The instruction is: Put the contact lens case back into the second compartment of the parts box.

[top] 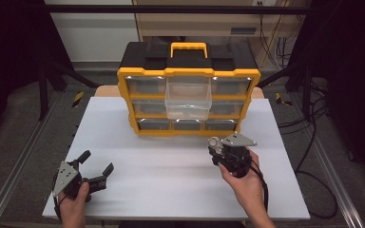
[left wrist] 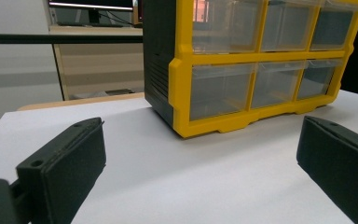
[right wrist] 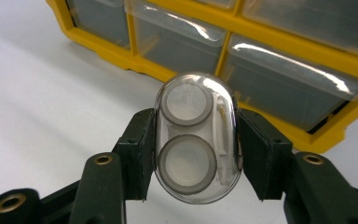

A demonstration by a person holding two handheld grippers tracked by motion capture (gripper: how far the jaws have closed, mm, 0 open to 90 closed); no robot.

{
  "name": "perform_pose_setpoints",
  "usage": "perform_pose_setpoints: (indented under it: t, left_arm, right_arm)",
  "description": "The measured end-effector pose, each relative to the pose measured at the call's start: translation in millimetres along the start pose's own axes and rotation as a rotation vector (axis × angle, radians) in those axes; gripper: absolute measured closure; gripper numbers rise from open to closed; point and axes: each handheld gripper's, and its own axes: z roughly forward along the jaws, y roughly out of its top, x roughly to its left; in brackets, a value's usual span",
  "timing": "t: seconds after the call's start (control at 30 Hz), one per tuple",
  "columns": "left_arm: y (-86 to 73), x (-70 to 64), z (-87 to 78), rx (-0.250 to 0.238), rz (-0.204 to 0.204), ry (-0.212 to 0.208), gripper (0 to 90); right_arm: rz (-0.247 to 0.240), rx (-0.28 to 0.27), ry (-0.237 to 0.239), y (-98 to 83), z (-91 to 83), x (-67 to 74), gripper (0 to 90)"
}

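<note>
Clamped between the two black jaws of the right gripper [right wrist: 196,140] is a small clear capsule-shaped case [right wrist: 197,137], rounded at both ends, with two round grey-rimmed discs inside, one above the other. The pads press on its two long sides, so the case stands upright between them and pokes out past the jaw tips (in the high view it shows as a pale blob [top: 214,142] at the gripper's front end, above the white table [top: 180,190]). The gripper is closed on it firmly.

Just beyond the case stands one yellow-and-black drawer organizer [top: 188,90] with a yellow carry handle, three rows of three clear drawers; one drawer [top: 188,98], the middle one of the top row, is pulled out.

Well apart on the table's near left, the left gripper [top: 96,166] has its jaws spread wide with nothing between them, pointing toward the organizer.
</note>
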Motion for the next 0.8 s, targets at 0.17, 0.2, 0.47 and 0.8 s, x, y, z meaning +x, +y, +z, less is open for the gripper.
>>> perform_pose_setpoints:
  t: [0.17, 0.2, 0.47, 0.8]
  left_arm:
    - [-0.6, 2.0, -0.6, -0.001, -0.007, 0.007, 0.9]
    - [-0.6, 1.9, -0.4, 0.002, -0.005, 0.007, 0.9]
    - [-0.9, 0.5, -1.1, 0.006, -0.006, 0.006, 0.7]
    - [-2.0, 2.3, -0.7, 0.009, -0.015, 0.011, 0.7]
  right_arm:
    - [0.005, 0.001, 0.01, 3.7, -5.9, -10.0, 49.1]
    - [0.006, 0.002, 0.008, 4.4, -7.5, -11.2, 49.1]
    - [0.067, -0.005, 0.027, 10.9, -16.3, -27.0, 49.1]
    - [0.074, -0.045, 0.014, 35.8, -34.4, -41.5, 49.1]
